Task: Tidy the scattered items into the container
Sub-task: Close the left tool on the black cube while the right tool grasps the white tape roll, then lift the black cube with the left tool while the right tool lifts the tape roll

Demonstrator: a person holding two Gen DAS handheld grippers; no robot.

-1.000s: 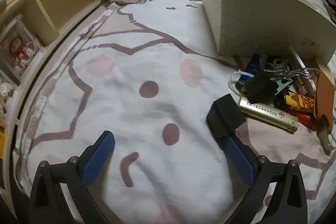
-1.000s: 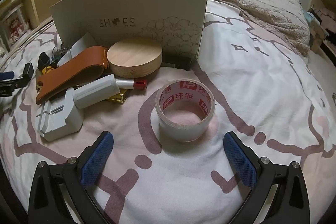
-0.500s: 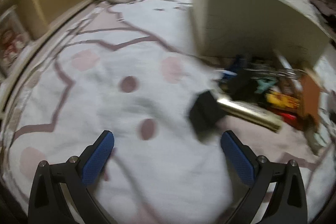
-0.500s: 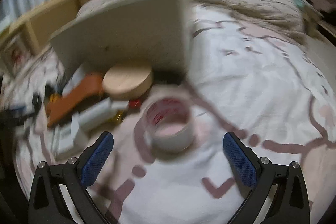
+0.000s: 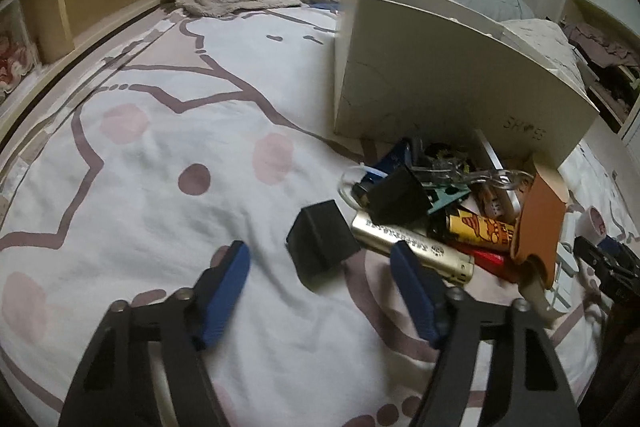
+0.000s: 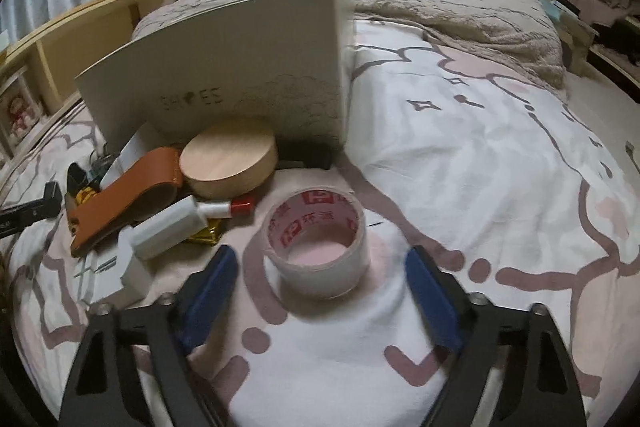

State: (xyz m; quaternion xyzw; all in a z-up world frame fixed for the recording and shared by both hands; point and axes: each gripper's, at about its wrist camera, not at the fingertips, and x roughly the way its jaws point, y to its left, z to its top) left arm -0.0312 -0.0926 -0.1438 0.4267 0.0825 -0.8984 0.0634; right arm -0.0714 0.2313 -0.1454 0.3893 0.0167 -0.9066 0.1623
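**Both grippers closing around items on the bed**

Here, the roll of tape [image 6: 316,245] stands on its edge-flat side at centre of the right wrist view, on the pink-patterned bedspread [image 6: 480,155]. The right gripper [image 6: 320,291] has its jaws closing on either side of the roll, pads not yet touching it. Just behind, at upper left, stands the cream shoebox [image 6: 224,83], with a round wooden lid [image 6: 228,157], a brown leather case [image 6: 120,197] and a white tube [image 6: 172,227] heaped beside it.

In the left wrist view, a small black cube [image 5: 320,243] lies at centre, between the closing jaws of the left gripper [image 5: 320,287], untouched. A gold lighter [image 5: 412,251] lies right of it, before the shoebox [image 5: 440,83].
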